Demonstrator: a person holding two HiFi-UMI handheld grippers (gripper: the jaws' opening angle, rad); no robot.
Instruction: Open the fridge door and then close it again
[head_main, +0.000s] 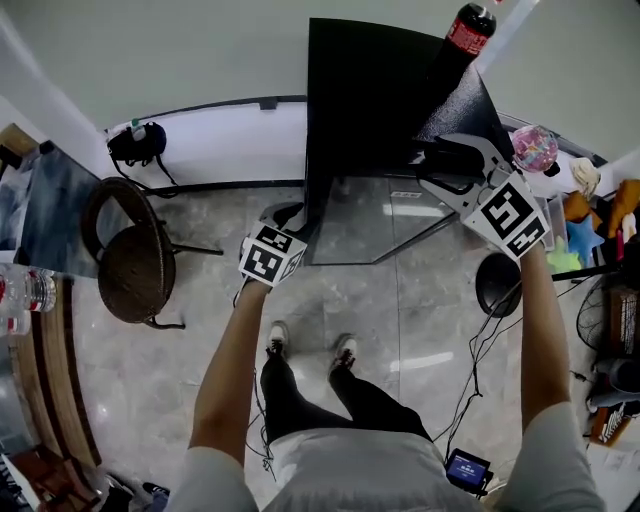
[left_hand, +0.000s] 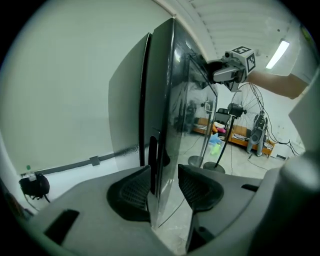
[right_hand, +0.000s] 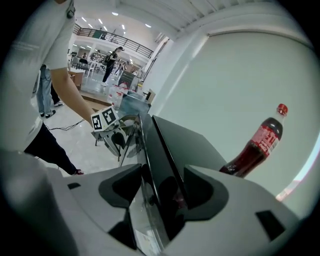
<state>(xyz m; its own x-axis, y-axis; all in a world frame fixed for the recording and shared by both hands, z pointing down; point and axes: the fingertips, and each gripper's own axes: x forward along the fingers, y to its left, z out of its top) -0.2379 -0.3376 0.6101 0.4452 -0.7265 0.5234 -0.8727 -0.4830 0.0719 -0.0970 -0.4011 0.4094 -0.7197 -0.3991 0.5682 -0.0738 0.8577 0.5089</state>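
Note:
A small black fridge (head_main: 365, 90) stands on the floor against the wall, with its glossy door (head_main: 370, 220) facing me. On top of it stands a cola bottle (head_main: 468, 30) (right_hand: 260, 145). My left gripper (head_main: 285, 213) (left_hand: 165, 187) is at the door's lower left side, and its jaws straddle the door's edge (left_hand: 157, 125) with a narrow gap still showing. My right gripper (head_main: 440, 160) (right_hand: 162, 187) is at the door's upper right and is open, with the door's edge (right_hand: 152, 150) between its pads. Each gripper also shows in the other's view.
A round wicker chair (head_main: 135, 265) stands left of the fridge, beside a table (head_main: 40, 340) with water bottles. To the right are a dark round stand base (head_main: 498, 285), cables on the floor and a shelf of toys with a pink ball (head_main: 535, 148). My feet (head_main: 310, 345) are in front of the door.

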